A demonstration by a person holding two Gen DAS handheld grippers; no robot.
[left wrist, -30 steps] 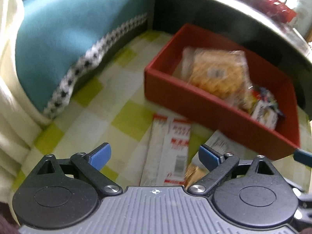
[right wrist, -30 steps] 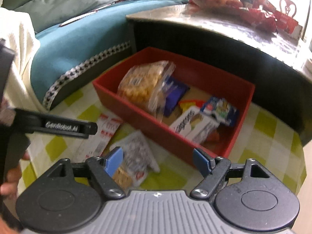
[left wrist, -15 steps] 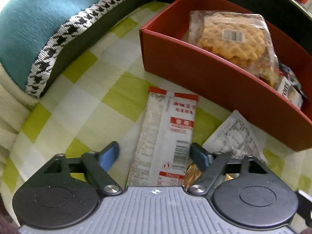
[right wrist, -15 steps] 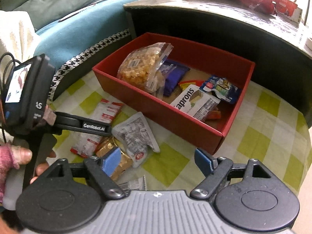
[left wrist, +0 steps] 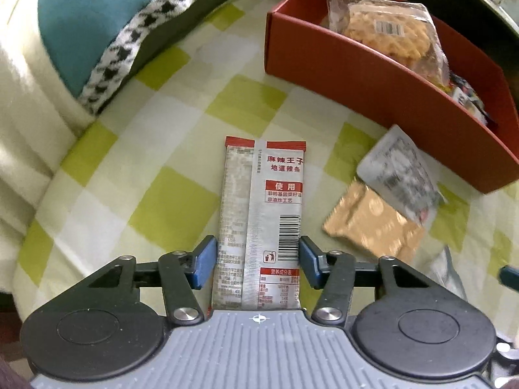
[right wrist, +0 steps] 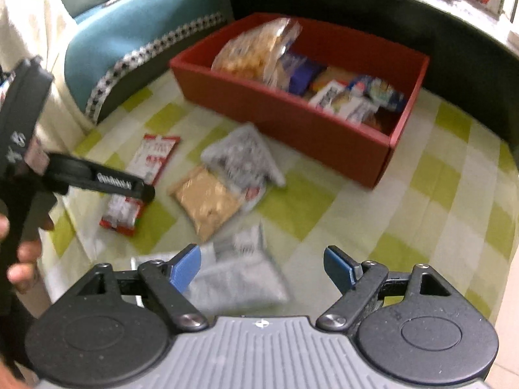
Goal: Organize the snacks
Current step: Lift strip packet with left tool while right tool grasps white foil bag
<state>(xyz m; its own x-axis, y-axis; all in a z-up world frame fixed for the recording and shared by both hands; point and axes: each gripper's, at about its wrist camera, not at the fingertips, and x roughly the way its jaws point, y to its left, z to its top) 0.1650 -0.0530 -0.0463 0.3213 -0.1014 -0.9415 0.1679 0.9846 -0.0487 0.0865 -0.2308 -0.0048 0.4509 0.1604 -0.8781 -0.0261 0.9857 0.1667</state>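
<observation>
A long red-and-white snack packet [left wrist: 262, 194] lies flat on the green-checked cloth, its near end between the blue pads of my left gripper [left wrist: 258, 265]. The jaws are closing and the pads stand right at the packet's two edges, without bending it. A gold packet [left wrist: 369, 223] and a silver packet [left wrist: 399, 171] lie to its right, in front of the red box [left wrist: 356, 64], which holds a cookie bag [left wrist: 386, 32] and other snacks. My right gripper [right wrist: 262, 267] hangs open over another silver packet [right wrist: 240, 278], blurred, with its pads clear of it.
A teal cushion with houndstooth trim [left wrist: 90, 26] and a cream cloth [left wrist: 19, 97] border the left side. A dark table edge [right wrist: 356, 9] rises behind the red box [right wrist: 292, 120]. A person's hand [right wrist: 19, 253] holds the left tool.
My left gripper has dropped toward the red-and-white packet and its jaws have narrowed around it. The right gripper has tipped down and forward over the loose packets.
</observation>
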